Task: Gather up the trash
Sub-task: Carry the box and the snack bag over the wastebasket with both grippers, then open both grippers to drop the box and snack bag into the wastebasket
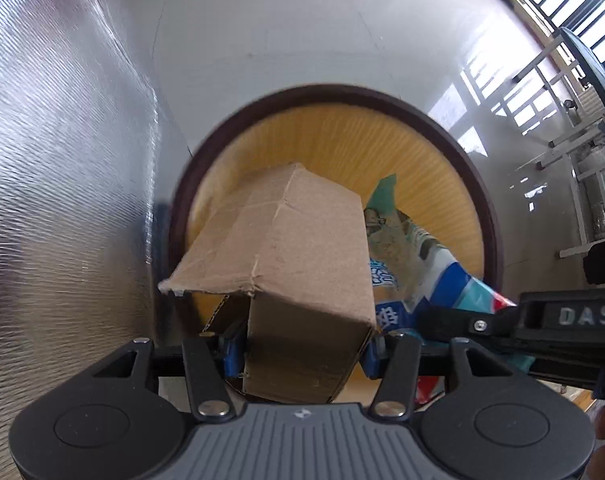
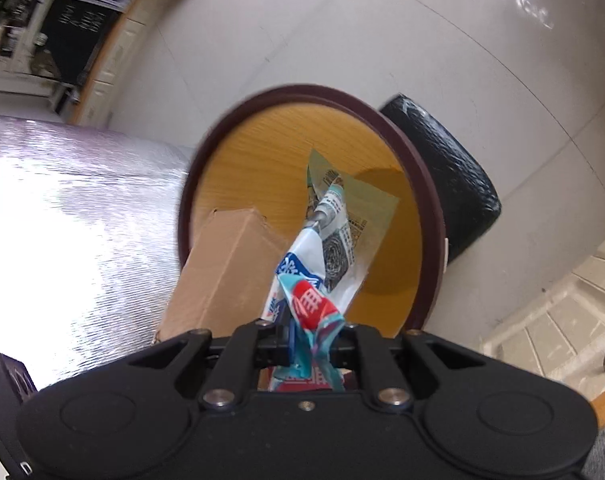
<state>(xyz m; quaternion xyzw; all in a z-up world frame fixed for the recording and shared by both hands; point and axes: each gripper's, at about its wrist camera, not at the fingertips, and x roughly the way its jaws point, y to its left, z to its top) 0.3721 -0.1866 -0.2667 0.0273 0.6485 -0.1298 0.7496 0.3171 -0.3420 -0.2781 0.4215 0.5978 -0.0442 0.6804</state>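
My left gripper (image 1: 302, 354) is shut on a brown cardboard box (image 1: 286, 248), held over the mouth of a round bin (image 1: 490, 216) with a dark brown rim and yellow inside. My right gripper (image 2: 312, 344) is shut on a crumpled blue, white and red plastic wrapper (image 2: 322, 256), also held over the bin (image 2: 430, 216). The box (image 2: 222, 272) shows to the left of the wrapper in the right wrist view. The wrapper (image 1: 418, 264) and the right gripper's black body (image 1: 542, 320) show to the right of the box in the left wrist view.
A silver foil-covered surface (image 1: 62, 200) stands left of the bin and also shows in the right wrist view (image 2: 70, 220). A black bin-bagged object (image 2: 450, 176) sits behind the bin on the glossy white floor (image 2: 382, 40). White racks (image 1: 574, 120) stand at right.
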